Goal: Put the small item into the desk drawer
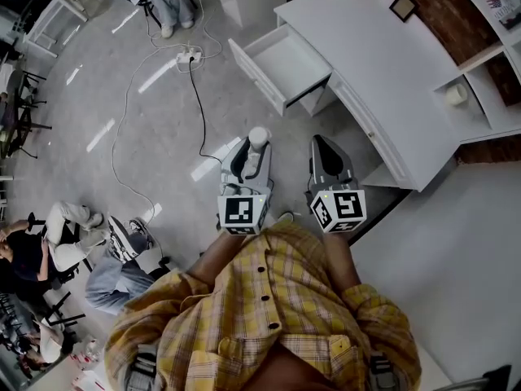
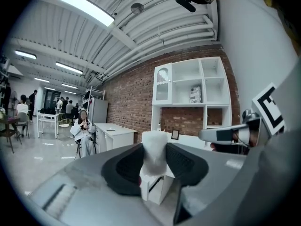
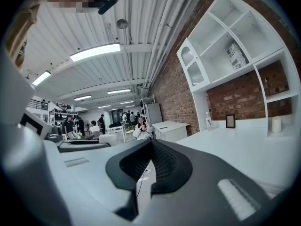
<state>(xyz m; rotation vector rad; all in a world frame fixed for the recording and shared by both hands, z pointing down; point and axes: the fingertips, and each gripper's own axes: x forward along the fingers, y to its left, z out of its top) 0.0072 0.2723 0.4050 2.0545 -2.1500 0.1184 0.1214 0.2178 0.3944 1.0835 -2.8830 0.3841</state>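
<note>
A small white cylinder-shaped item (image 1: 258,137) (image 2: 154,149) stands upright between the dark pads of my left gripper (image 1: 256,147) (image 2: 154,166), which is shut on it above the floor. My right gripper (image 1: 321,143) (image 3: 148,147) hovers beside it on the right with its jaws meeting at the tips and nothing in them. Ahead of both, the white desk (image 1: 383,72) has its drawer (image 1: 285,63) pulled open over the floor, and what shows of its inside is bare. In the left gripper view the drawer (image 2: 157,192) shows just behind the item.
A power strip (image 1: 189,55) and its black cable trail across the grey floor left of the drawer. A picture frame (image 1: 403,6) stands on the desk, and a white shelf unit (image 1: 480,96) is at the right. People sit at the far left and top.
</note>
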